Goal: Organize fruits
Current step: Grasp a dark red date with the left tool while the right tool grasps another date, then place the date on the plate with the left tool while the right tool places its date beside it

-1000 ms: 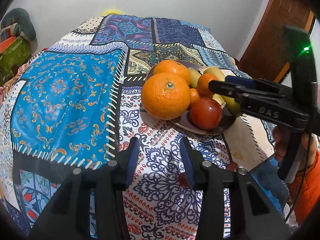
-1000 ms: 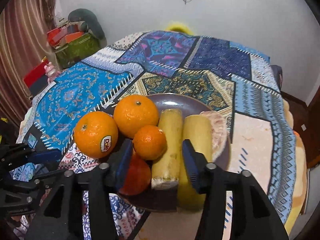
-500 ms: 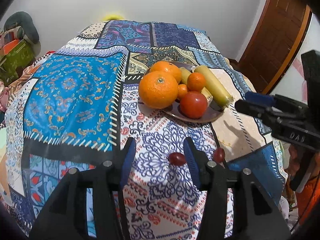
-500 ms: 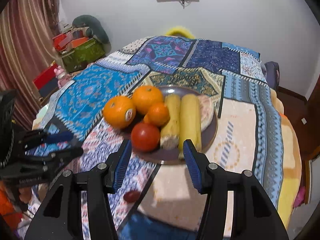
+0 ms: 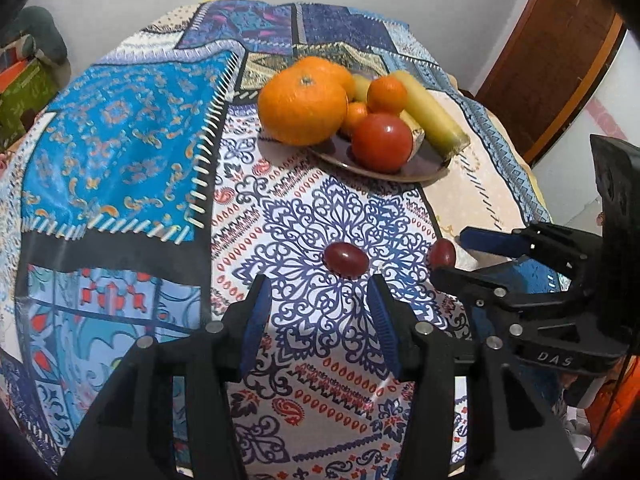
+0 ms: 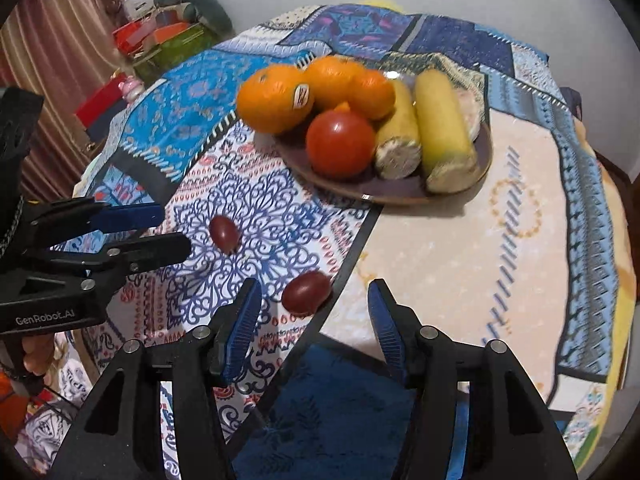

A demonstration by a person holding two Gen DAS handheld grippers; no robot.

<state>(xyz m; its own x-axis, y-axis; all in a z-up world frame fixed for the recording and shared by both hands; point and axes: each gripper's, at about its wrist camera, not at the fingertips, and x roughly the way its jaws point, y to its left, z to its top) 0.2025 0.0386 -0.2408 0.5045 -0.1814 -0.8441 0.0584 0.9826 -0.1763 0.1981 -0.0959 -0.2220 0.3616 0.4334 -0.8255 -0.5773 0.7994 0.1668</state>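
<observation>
Left gripper (image 5: 318, 298) is spread wide with nothing between the fingers, low over the white-and-blue patch of the tablecloth (image 5: 120, 152). Right gripper (image 6: 314, 306) is likewise spread and empty, near the table's front edge.

2 small dark red fruits lie loose on the cloth, well apart from the plate (image 6: 486, 152). The first (image 5: 346, 259) sits just ahead of the left gripper, slightly right of its centre line, not touching either finger. The second (image 6: 306, 293) lies just ahead of the right gripper, nearer its left finger, at the black seam where the patterned patch meets the beige one.

Open cloth lies between both small fruits and the plate. The beige patch to the right of the plate is bare. The wide blue patch on the left is also bare. The table edge drops off close under both grippers.

Plate count:
- 2 large oranges; the front one (image 6: 274, 98) has a sticker and overhangs the plate's left rim
- 2 small oranges, 1 (image 5: 387, 95) on top, 1 mostly hidden
- 1 tomato (image 6: 340, 144) at the near side
- 2 bananas (image 6: 442, 128) side by side, cut ends toward the grippers
</observation>
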